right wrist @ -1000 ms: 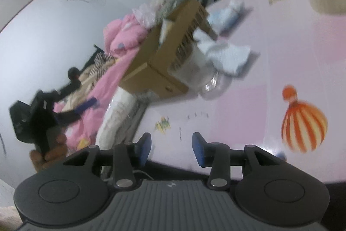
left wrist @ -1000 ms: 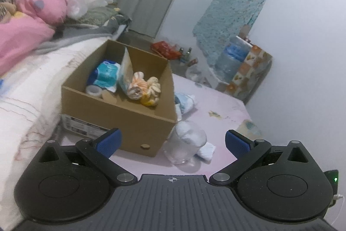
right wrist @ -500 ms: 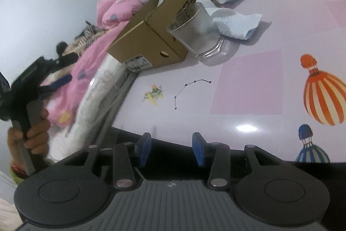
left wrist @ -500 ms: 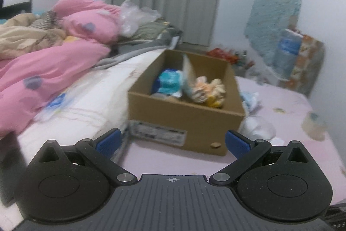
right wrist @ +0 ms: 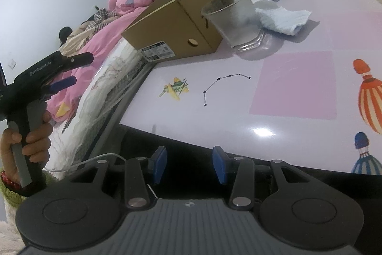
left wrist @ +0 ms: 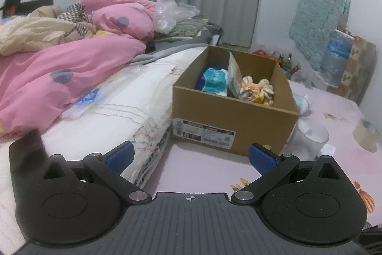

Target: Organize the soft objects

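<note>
Left gripper (left wrist: 189, 157) wide apart, empty. Right gripper (right wrist: 189, 164) partly apart, empty, over the floor mat (right wrist: 274, 116). Cardboard box (left wrist: 235, 116) beside the bed (left wrist: 100, 111) holds soft items; white cloth (right wrist: 281, 18) lies behind the glass (right wrist: 235, 18).

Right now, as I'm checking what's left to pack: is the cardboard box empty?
No, the cardboard box already holds a blue-and-white packet and an orange-striped soft toy.
</note>
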Demonstrator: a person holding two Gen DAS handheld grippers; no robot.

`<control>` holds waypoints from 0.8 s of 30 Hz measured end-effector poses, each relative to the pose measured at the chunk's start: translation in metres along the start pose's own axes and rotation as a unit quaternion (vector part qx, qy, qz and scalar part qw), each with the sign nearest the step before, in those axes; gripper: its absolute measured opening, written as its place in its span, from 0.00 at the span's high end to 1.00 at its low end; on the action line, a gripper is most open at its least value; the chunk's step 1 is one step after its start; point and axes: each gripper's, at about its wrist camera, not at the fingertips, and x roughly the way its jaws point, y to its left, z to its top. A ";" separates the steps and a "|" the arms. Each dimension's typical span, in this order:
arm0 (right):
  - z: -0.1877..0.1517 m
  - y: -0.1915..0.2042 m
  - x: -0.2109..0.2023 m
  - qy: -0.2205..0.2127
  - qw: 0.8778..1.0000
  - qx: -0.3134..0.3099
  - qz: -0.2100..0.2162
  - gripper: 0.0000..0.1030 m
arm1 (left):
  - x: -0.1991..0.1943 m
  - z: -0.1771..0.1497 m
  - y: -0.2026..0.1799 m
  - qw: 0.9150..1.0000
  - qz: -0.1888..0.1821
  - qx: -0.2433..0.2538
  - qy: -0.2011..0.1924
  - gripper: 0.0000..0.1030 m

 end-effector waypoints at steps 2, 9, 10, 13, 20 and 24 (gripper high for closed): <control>-0.002 0.001 0.005 0.003 1.000 -0.001 -0.006 0.31 | -0.002 -0.001 0.002 1.000 -0.003 -0.003 -0.005 0.00; -0.032 -0.007 0.074 0.064 0.993 -0.004 -0.102 0.30 | -0.019 -0.005 0.016 0.999 -0.037 0.000 -0.030 0.00; -0.037 -0.013 0.086 0.078 0.990 0.008 -0.117 0.30 | -0.022 -0.005 0.020 0.999 -0.039 0.000 -0.032 0.00; -0.051 -0.038 0.119 0.116 0.978 0.061 -0.164 0.30 | -0.028 -0.001 0.034 0.998 -0.045 -0.005 -0.038 0.00; -0.075 -0.093 0.176 0.161 0.948 0.145 -0.233 0.30 | -0.034 0.010 0.064 0.997 -0.028 -0.043 -0.060 0.00; -0.107 -0.137 0.218 0.209 0.916 0.232 -0.252 0.30 | -0.027 0.012 0.071 0.996 -0.025 -0.062 -0.052 0.00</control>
